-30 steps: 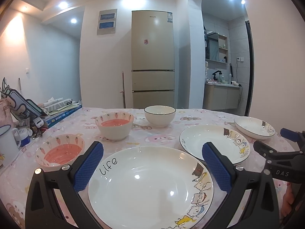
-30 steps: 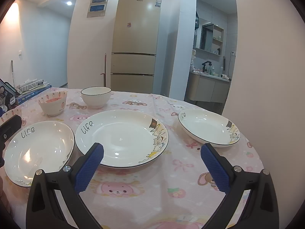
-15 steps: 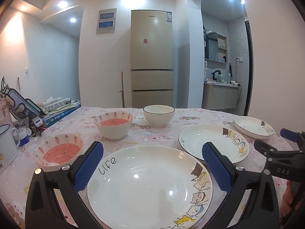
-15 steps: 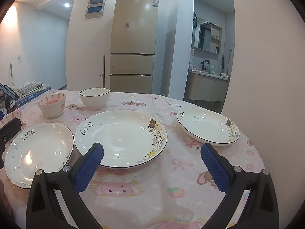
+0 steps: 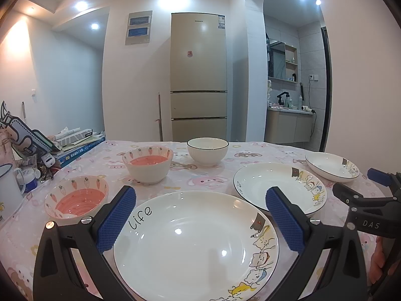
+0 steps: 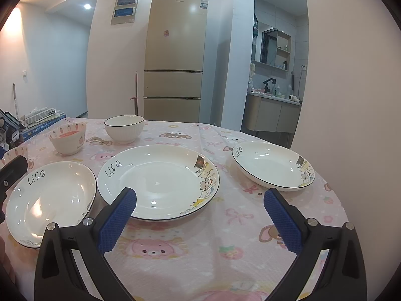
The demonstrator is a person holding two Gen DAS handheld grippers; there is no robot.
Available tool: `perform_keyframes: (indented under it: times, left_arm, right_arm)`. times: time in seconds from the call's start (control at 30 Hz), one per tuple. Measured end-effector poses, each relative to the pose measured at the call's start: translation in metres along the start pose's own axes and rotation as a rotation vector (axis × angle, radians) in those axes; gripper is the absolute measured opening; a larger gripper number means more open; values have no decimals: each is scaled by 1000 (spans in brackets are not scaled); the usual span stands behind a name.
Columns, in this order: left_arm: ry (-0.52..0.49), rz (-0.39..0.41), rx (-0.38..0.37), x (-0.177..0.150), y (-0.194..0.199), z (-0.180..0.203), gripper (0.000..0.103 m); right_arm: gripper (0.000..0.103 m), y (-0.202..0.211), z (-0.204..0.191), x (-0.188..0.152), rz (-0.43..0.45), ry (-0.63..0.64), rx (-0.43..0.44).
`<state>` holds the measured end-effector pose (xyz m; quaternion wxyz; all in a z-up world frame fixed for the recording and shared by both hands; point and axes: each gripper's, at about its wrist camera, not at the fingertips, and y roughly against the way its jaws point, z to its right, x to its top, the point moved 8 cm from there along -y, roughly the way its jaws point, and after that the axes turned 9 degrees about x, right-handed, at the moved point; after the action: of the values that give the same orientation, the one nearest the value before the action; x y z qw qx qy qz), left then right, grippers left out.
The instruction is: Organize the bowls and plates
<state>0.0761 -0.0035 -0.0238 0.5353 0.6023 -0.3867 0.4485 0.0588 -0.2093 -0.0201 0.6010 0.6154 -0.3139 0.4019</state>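
Looking along the left hand-held gripper (image 5: 200, 222), its blue pads stand wide apart and grip nothing, with the nearest plate (image 5: 195, 245), lettered "life", lying on the counter (image 5: 200, 178) directly beneath the gap. Over the last second this plate has slid only slightly in the view, so the gripper has barely drifted and no grasp has begun. To its right lies the middle plate (image 5: 278, 188), and beyond that the far plate (image 5: 330, 165). Two carrot-patterned bowls (image 5: 76, 197) (image 5: 147, 164) and a white bowl (image 5: 207, 150) sit behind, all apart from one another.

From the right wrist view, the right hand-held gripper (image 6: 200, 222) is likewise spread open and empty, hovering above bare cloth near the front edge of the middle plate (image 6: 158, 180). The far plate (image 6: 273, 165) sits off to its right and the nearest plate (image 6: 51, 198) to the left. Here the plates have shifted a little lower and nearer since a second ago, suggesting a slow approach. Nothing is stacked yet; I judge the organizing has not properly started.
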Motion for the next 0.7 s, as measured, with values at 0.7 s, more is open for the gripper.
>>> perform_keyframes:
  times: [0.7]
  left_arm:
    - [11, -9, 1, -2, -1, -3, 103]
  right_arm:
    - [103, -3, -1, -3, -22, 2, 4]
